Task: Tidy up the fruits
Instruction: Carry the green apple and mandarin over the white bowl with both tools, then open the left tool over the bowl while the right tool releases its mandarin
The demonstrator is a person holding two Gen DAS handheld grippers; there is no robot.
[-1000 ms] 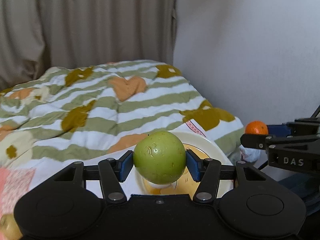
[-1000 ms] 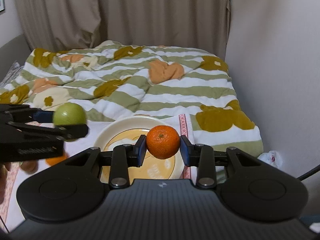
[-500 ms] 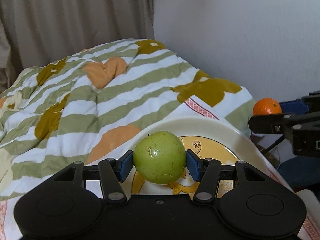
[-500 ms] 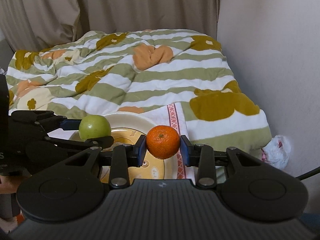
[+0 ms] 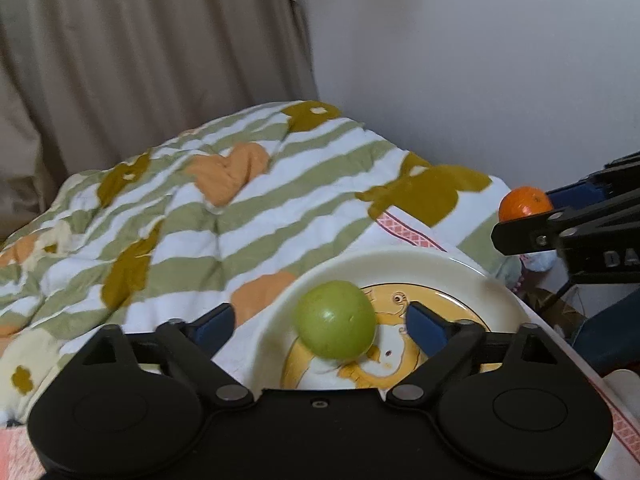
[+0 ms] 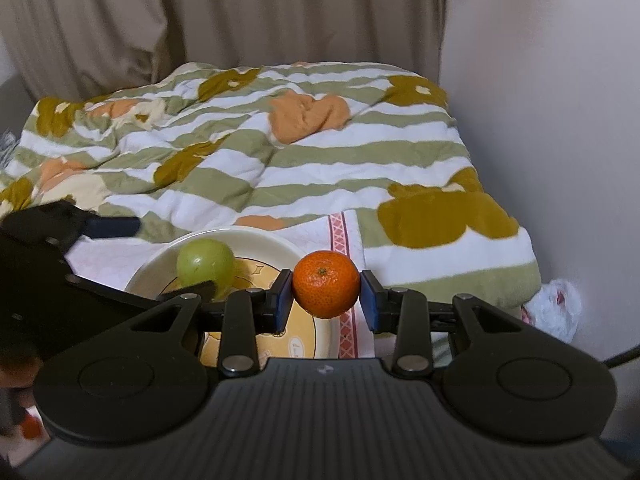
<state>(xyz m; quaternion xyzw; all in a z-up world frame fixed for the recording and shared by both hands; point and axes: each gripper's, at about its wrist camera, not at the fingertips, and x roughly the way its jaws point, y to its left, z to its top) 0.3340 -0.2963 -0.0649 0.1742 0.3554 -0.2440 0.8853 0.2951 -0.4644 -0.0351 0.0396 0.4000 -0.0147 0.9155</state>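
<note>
Left gripper (image 5: 320,326), jaws opening, blue pads clear of the round, smooth green apple-like fruit (image 5: 335,319) that sits between them. The fruit, faintly blemished, lies over the cream round ceramic plate with yellow cartoon print (image 5: 420,266), on a green-striped quilt (image 5: 248,216). Right gripper (image 6: 326,295), narrowly set, clamps a small dimpled orange mandarin (image 6: 326,289), stem scar facing the camera, above the plate's right edge.

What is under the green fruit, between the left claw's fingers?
The cream plate with a yellow cartoon picture lies under the green fruit. The fruit covers part of the picture. Whether it touches the plate is unclear.
</note>
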